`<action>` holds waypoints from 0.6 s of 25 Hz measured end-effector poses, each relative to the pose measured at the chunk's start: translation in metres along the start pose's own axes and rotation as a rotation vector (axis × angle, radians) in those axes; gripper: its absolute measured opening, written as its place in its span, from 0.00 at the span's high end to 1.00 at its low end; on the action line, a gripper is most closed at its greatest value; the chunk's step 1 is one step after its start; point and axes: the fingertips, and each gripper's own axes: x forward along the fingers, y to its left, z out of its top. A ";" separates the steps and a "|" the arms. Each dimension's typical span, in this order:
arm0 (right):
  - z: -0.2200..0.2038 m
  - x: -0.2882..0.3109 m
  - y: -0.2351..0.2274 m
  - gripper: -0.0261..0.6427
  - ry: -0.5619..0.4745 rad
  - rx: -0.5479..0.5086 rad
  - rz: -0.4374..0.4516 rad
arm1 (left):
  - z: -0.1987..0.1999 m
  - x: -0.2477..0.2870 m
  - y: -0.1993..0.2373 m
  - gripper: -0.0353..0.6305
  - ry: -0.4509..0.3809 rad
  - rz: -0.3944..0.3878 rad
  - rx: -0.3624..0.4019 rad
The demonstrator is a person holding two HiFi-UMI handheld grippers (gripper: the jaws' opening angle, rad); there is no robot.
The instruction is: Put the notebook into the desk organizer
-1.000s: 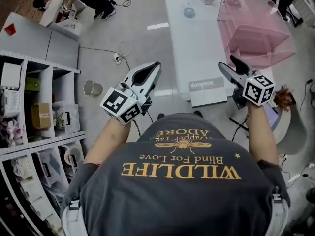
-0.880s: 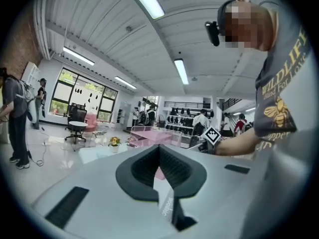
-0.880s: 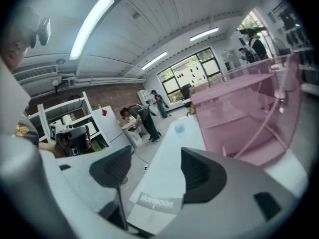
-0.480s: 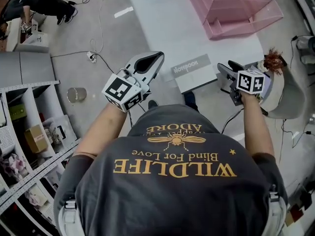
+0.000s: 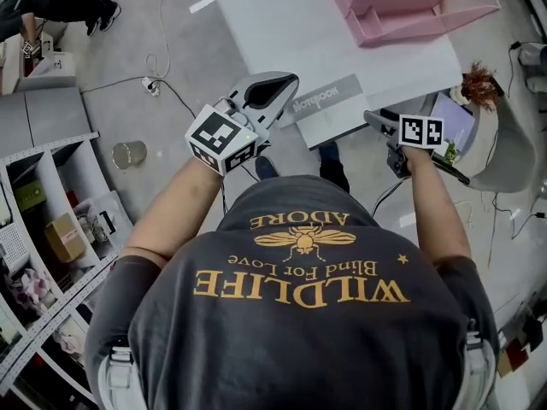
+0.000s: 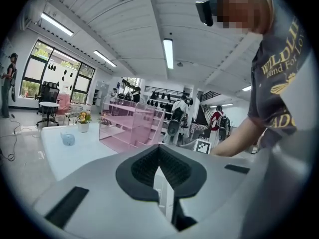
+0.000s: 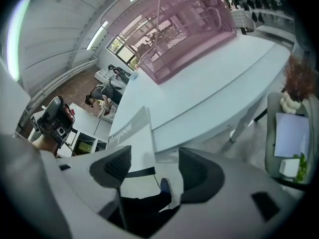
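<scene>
Now right claw (image 5: 377,120) lower, nearer notebook (image 5: 332,111) corner, jaws apart.

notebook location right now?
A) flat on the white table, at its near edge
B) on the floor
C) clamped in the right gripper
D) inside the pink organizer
A: the notebook lies flat at the near edge of the white table, apart from the pink organizer farther back, and the right gripper has its jaws apart, not closed on it.
</scene>
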 end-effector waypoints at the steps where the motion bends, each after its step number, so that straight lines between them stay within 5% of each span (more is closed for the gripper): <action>1: -0.003 0.004 -0.002 0.52 0.013 0.010 0.004 | -0.003 0.003 -0.002 0.95 0.007 -0.005 -0.002; 6: -0.013 0.016 -0.003 0.53 0.041 0.057 0.020 | -0.014 0.005 -0.013 0.95 0.029 -0.009 -0.008; 15: -0.020 0.008 0.012 0.84 0.055 0.130 0.070 | -0.008 -0.009 -0.015 0.95 0.009 0.022 0.000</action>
